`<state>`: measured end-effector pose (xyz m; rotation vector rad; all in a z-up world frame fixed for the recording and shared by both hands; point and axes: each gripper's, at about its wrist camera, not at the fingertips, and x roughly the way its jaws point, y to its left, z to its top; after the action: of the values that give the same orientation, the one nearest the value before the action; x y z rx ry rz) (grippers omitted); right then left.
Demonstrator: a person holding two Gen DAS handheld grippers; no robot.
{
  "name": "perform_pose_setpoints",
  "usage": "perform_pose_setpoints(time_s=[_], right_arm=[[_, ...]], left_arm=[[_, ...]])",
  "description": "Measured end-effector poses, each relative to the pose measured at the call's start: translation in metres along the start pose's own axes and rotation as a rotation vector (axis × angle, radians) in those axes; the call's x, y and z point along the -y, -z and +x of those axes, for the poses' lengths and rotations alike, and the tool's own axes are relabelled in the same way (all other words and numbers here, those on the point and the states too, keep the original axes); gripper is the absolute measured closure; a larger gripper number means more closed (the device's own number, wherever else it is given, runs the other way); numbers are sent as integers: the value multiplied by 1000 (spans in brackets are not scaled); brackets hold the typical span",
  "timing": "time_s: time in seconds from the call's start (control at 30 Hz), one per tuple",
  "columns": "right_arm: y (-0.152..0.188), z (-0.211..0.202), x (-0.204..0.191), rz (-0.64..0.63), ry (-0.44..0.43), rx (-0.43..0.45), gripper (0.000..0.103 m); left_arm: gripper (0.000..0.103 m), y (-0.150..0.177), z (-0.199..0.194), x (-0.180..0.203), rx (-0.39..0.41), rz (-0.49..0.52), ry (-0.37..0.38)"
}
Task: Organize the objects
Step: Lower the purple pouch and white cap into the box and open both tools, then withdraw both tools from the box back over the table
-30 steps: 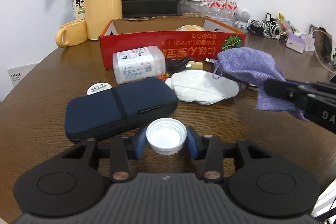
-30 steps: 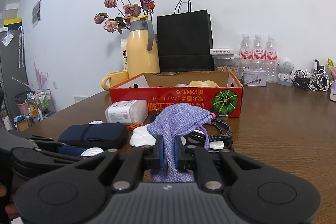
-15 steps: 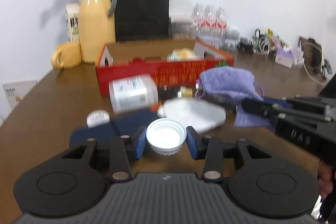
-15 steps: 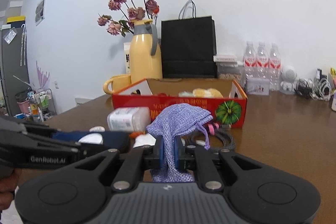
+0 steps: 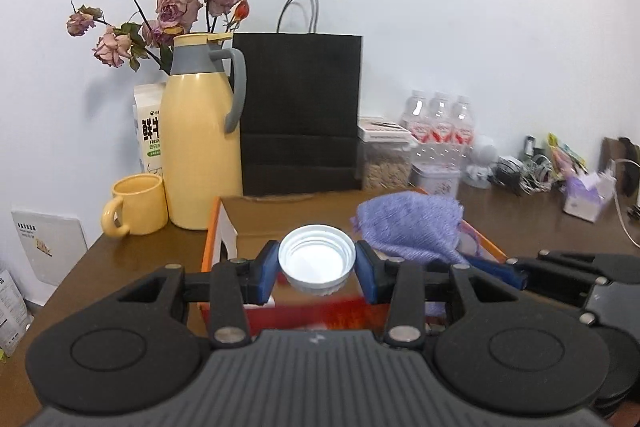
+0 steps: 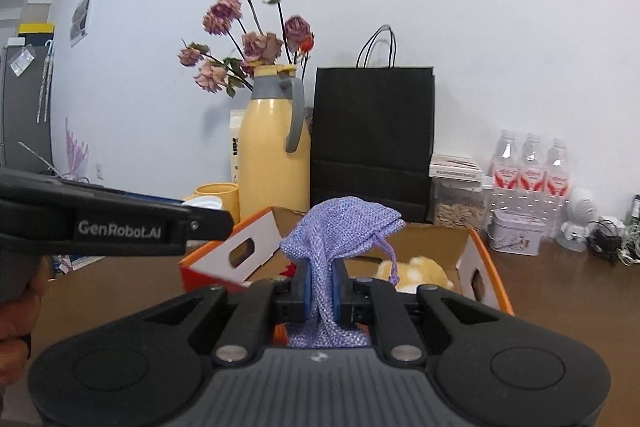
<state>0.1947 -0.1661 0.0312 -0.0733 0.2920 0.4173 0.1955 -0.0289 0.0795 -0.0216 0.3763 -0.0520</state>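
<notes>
Your left gripper (image 5: 317,263) pinches white cap (image 5: 317,259) between blue pads, open side up, held above near wall of orange cardboard box (image 5: 224,239). Your right gripper (image 6: 322,287) clamps purple knit pouch (image 6: 340,227), fabric bunched above jaws, over box's open top. Box sits near table's (image 6: 568,291) far edge, before yellow thermos (image 5: 200,155) and black paper bag (image 5: 300,115).

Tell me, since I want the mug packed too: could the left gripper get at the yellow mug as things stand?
Probably not yet. The left gripper is shut on the white cap, so its fingers are occupied. The yellow mug itself stands unobstructed left of the orange box, beside the thermos.
</notes>
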Motion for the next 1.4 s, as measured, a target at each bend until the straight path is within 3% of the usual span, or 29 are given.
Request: perform_pose_setpoints(time_s=[0.3, 0.57, 0.63, 0.67, 0.7, 0.73, 0.77, 0.8, 0.9, 1.2, 1.4], right_arm=[[-14, 103, 11, 39, -14, -101, 94], [-5, 137, 19, 52, -21, -149, 91], [-3, 139, 20, 54, -16, -164, 85], [-2, 140, 21, 52, -5, -174, 80], [-2, 139, 22, 50, 7, -179, 74], [-1, 139, 23, 51, 21, -184, 68], [-1, 138, 24, 52, 33, -189, 51], [-2, 136, 24, 53, 44, -190, 35], [-4, 133, 26, 55, 63, -173, 9], [-7, 131, 28, 59, 64, -176, 1], [-14, 108, 28, 36, 75, -147, 0]], left_arm=[[62, -13, 94, -26, -78, -50, -19], [61, -3, 138, -39, -167, -77, -20], [61, -2, 139, -41, -168, -78, -26], [56, -2, 138, -40, -162, -76, -33], [50, -2, 136, -41, -152, -74, -36], [32, -2, 134, -41, -142, -75, -39], [13, -3, 133, -41, -132, -77, -50], [8, -3, 130, -41, -116, -75, -66], [0, -6, 125, -41, -84, -73, -68], [0, -10, 122, -44, -82, -88, -81], [0, -16, 95, -42, -44, -76, -71]])
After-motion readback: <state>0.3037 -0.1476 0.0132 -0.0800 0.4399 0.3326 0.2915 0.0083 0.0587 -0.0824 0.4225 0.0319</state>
